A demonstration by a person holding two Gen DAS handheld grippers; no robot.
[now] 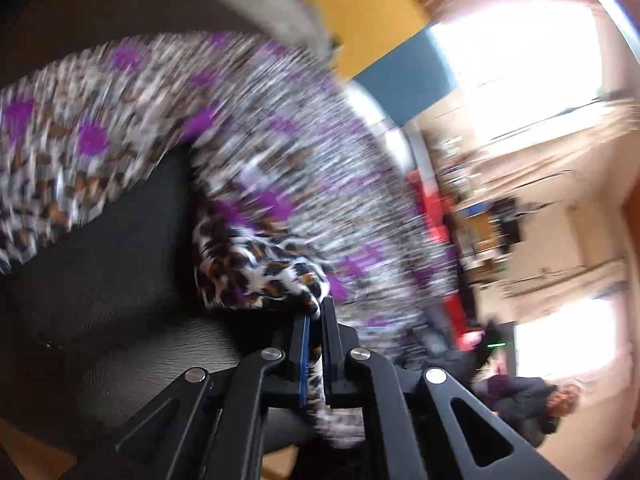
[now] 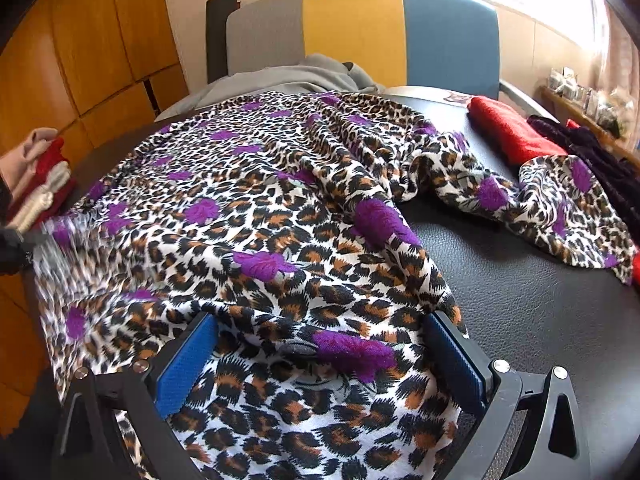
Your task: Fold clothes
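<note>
- Table [image 2: 540,300]: we see a round top in black, leather-grained material; most of it is covered by cloth, with bare surface on the right side and near edge.
- Leopard-print garment [image 2: 248,216]: thin, soft knit with black and tan spots on white and raised purple flowers. We see it spread over the table's middle and left, rumpled into ridges toward the far right, one lobe reaching the right edge. Its near hem runs off the near edge.
- Chair [image 2: 360,36]: padded back in grey, yellow and blue panels, standing behind the table's far edge.
- Grey garment [image 2: 280,80]: soft heap at the far edge, partly under the print.
- Red cloth [image 2: 512,132]: fuzzy folded piece at the far-right edge, just beside a dark purple lacy one [image 2: 580,160].
- Folded stack [image 2: 40,184]: pink, red and cream layers at the left edge.
- Right gripper [image 2: 320,344]: we see the jaws wide apart, blue ribbed pads either side of the print near the near edge, not pressing it.
- Left gripper [image 1: 316,320]: jaws clamped on a bunched fold of the print, cloth pinched between the pads. This view is heavily blurred.
</note>
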